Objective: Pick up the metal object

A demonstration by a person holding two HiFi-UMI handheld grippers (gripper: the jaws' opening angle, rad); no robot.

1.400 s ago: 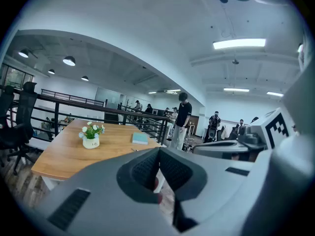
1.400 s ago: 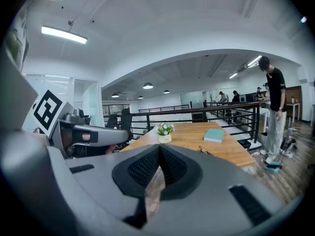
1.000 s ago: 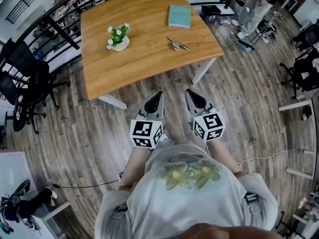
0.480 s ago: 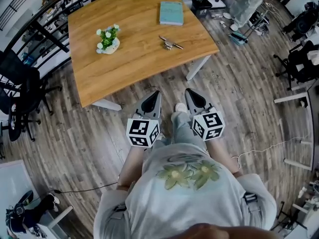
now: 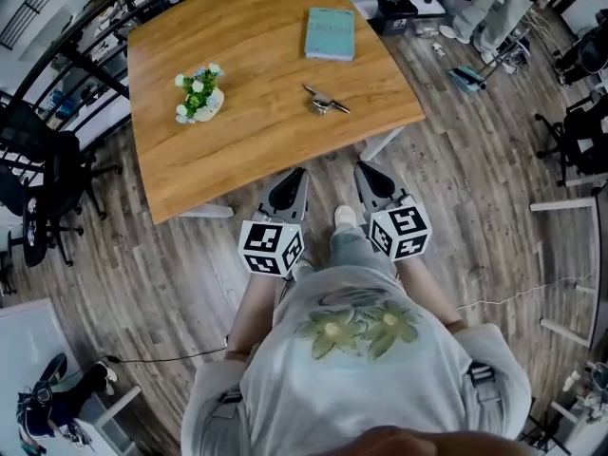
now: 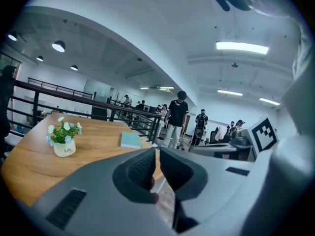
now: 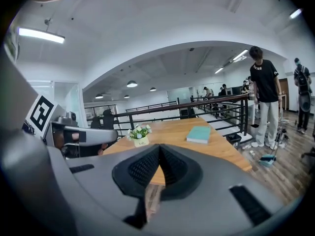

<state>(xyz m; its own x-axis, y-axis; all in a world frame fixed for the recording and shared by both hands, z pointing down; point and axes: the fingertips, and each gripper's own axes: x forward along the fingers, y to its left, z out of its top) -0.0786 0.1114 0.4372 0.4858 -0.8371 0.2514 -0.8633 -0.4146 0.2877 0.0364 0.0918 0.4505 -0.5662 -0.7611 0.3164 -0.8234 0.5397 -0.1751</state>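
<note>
The metal object, a small silvery piece, lies on the wooden table right of its middle. My left gripper and right gripper are held side by side in front of the table's near edge, pointing at it and well short of the object. Both are shut with nothing in them. In the left gripper view the left gripper has its jaws together. The right gripper has its pads meeting at the tips in the right gripper view. Neither gripper view shows the metal object.
A teal book lies at the table's far right and a small flower pot at its left. Black chairs stand to the left, with a railing behind the table. A person stands at the far right.
The table has come nearer and both grippers now reach its near edge. A foot has stepped forward between them. Both grippers stay shut.
</note>
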